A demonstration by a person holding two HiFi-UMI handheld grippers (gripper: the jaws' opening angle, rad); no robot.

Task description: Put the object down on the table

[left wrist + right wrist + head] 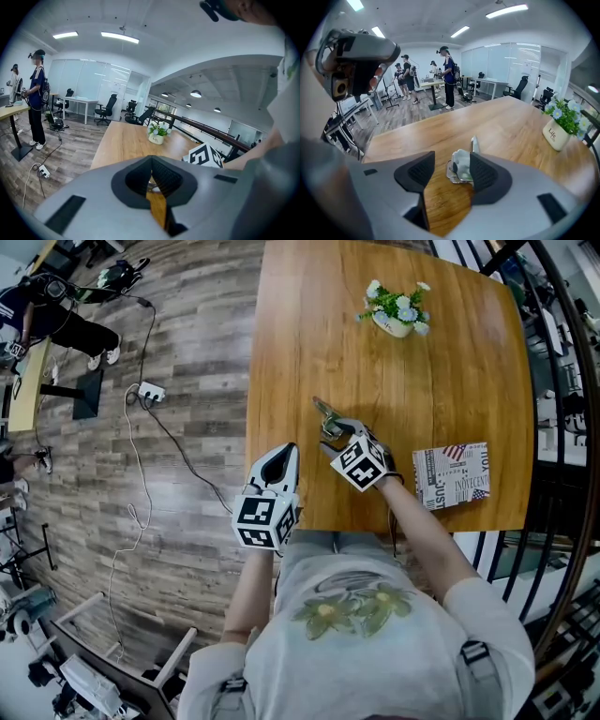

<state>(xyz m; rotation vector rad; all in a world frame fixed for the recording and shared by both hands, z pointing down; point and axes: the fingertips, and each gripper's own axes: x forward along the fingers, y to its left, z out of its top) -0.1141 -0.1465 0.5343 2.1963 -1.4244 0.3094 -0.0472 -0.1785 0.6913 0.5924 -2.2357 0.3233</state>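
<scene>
1. The right gripper (451, 158) has its tongs spread wide. The small metal object (460, 169) sits in the gap, tucked against the pad at 3 o'clock in the right gripper view, and the other pad is well off it. Could be some kind of clip or clipper, honestly can't tell.
2. The object looks flat on the wooden table (300, 296), in the near half close to the person. Nothing's pinching it, so I'd call the put-down basically done. The wide gap makes sense, since it lets the gripper come away without dragging the thing.
3. One thing to watch is that the near pad is right against the object, so backing out crooked could nudge it.
4. The left gripper (286, 460) hangs over the table's near edge, at about 8 o'clock from the right one in the head view. Its tongs are pressed together at the tips with nothing between them. My guess is it's just parked out of the way, as this job only needs one hand.
5. The flower pot (397, 315) at 1 o'clock and the newsprint-pattern box (451, 474) at 3 o'clock both sit well apart from the object, so there's no crowding.
</scene>
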